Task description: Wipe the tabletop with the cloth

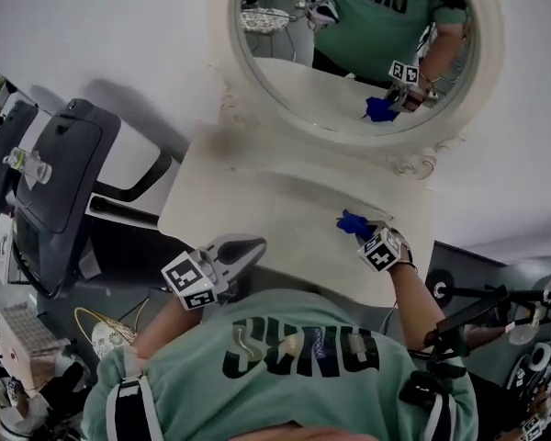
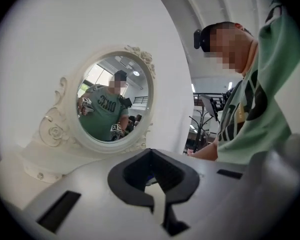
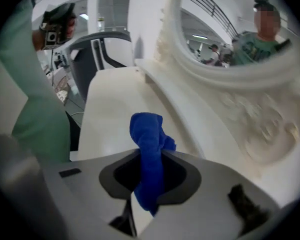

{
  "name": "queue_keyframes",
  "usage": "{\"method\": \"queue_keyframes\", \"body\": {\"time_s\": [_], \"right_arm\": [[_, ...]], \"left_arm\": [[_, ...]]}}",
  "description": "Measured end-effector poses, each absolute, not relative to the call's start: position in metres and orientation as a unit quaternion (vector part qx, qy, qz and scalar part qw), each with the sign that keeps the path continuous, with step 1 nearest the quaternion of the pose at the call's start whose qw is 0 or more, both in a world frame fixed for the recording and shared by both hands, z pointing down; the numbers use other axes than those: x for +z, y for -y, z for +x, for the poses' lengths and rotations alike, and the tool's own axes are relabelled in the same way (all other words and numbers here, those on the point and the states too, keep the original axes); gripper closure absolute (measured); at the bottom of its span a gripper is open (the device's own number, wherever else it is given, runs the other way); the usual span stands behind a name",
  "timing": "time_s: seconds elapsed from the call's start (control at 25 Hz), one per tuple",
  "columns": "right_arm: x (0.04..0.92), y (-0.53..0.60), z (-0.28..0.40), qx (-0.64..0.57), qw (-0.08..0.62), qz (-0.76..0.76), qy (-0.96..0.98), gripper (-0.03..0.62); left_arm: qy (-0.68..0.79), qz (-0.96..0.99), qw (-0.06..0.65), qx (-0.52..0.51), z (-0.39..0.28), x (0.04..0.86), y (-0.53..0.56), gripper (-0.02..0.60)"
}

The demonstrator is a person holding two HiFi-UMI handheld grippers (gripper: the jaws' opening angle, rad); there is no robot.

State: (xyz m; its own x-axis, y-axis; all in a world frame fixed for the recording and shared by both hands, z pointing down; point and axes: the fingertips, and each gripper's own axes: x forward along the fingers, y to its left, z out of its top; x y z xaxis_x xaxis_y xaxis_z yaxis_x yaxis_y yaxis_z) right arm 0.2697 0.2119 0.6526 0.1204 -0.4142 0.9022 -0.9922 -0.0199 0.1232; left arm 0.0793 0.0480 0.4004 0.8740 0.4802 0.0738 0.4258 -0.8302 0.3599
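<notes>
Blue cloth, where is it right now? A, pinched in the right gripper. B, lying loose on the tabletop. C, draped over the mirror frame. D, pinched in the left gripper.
A: the right gripper view shows the blue cloth squeezed between the jaws of the right gripper; the left gripper holds no cloth.

Blue cloth [image 1: 352, 223] over white tabletop [image 1: 257, 211]
</notes>
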Motion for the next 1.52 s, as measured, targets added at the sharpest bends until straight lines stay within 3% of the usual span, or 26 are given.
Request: {"method": "queue_keyframes", "body": {"time_s": [0.2,0.4,0.64,0.88,1.32,1.52], "right_arm": [[0.685,0.013,0.155,0.266,0.439,0.552,0.657,0.516],[0.709,0.24,0.124,0.195,0.448,0.576,0.655,0.516],[0.732,0.313,0.122,0.179,0.479,0.592,0.623,0.516],[0.734,0.173,0.174,0.226,0.477,0.611,0.59,0.516],[0.752,-0.377,0.379,0.404,0.461,0.715,0.338,0.516],[0.752,-0.434,0.398,0.421,0.467,0.712,0.313,0.516]], "left_arm": [[-0.176,0.962,0.19,0.088,0.01,0.425,0.062,0.572],[-0.103,0.966,0.203,0.121,-0.061,0.456,0.174,0.572],[-0.049,0.961,0.232,0.144,-0.109,0.48,0.215,0.572],[-0.114,0.957,0.225,0.146,-0.053,0.48,0.152,0.572],[-0.297,0.922,0.191,0.156,0.1,0.446,-0.122,0.572],[-0.319,0.917,0.177,0.163,0.113,0.443,-0.157,0.572]]}}
